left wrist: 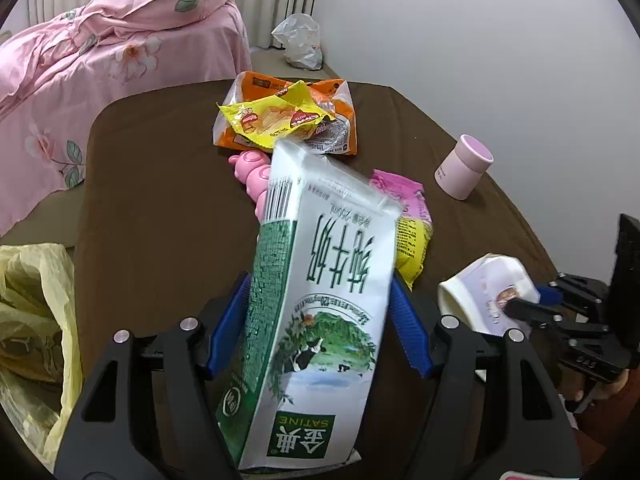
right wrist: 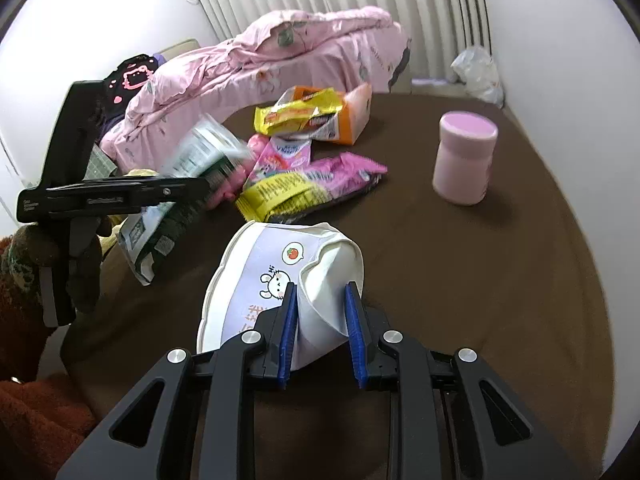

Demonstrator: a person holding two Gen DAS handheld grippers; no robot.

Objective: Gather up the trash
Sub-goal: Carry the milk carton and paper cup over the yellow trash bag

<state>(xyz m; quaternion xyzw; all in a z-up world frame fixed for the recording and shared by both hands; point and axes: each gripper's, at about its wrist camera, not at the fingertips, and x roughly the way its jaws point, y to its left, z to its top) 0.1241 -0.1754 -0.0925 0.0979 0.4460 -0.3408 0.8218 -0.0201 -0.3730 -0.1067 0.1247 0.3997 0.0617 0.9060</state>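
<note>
My left gripper point(left wrist: 320, 316) and right gripper point(right wrist: 321, 332) share black angular frames, silver round screws and ribbed blue pads point(right wrist: 289, 332). A rust-orange fleece sleeve point(right wrist: 36, 420) covers my left arm.

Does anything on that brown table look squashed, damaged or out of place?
Yes. The white paper cup in the right claw lies on its side, crushed and dented. The milk carton in the left claw looks creased and flattened. Empty snack wrappers lie in a loose heap. The pink jar stands upright, intact.
</note>
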